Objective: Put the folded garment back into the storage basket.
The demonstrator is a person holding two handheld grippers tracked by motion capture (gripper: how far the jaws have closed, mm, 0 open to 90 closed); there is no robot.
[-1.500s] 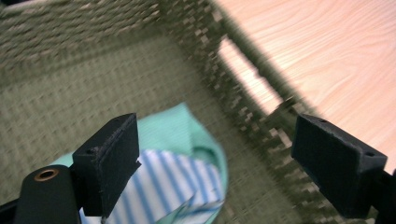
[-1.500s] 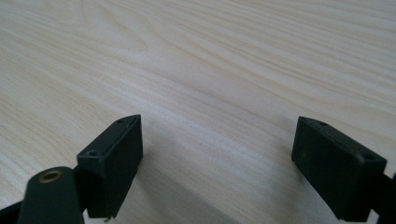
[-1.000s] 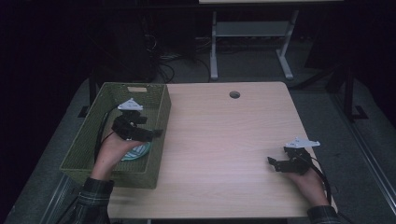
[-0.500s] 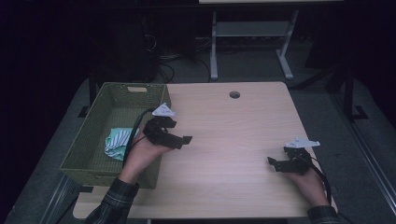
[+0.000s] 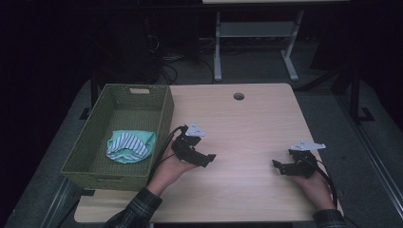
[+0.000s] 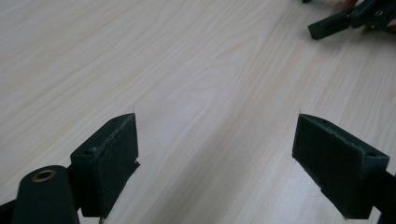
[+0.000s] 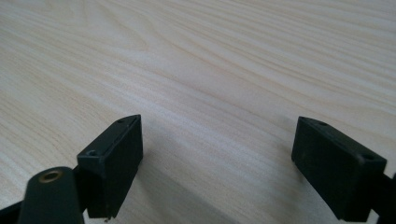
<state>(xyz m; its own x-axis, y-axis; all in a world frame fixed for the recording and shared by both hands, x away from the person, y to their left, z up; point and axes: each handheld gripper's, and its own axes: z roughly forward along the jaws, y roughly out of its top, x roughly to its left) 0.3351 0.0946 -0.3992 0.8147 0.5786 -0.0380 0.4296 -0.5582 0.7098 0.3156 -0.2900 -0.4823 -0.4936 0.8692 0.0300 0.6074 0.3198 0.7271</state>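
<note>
A green woven basket (image 5: 161, 124) stands at the table's left edge, and a teal and white striped cloth (image 5: 129, 145) lies bunched inside it. My left gripper (image 5: 209, 159) rests low over the wooden table (image 5: 247, 128) just right of the basket, open, with only bare wood between its pads (image 6: 112, 154). My right gripper (image 5: 277, 166) sits near the table's front right, open as well, its pads (image 7: 116, 154) wide apart over bare wood. In the left gripper view the right gripper's jaw tip (image 6: 327, 29) shows at the top right.
A round cable hole (image 5: 238, 96) is near the table's far edge. Beyond the table stand a white metal frame (image 5: 256, 33) and cables on a dark floor. Both forearms come in from the bottom edge.
My left gripper has left the basket and moved right and down onto the table. The striped cloth stays lying in the basket. The right gripper has not moved.
</note>
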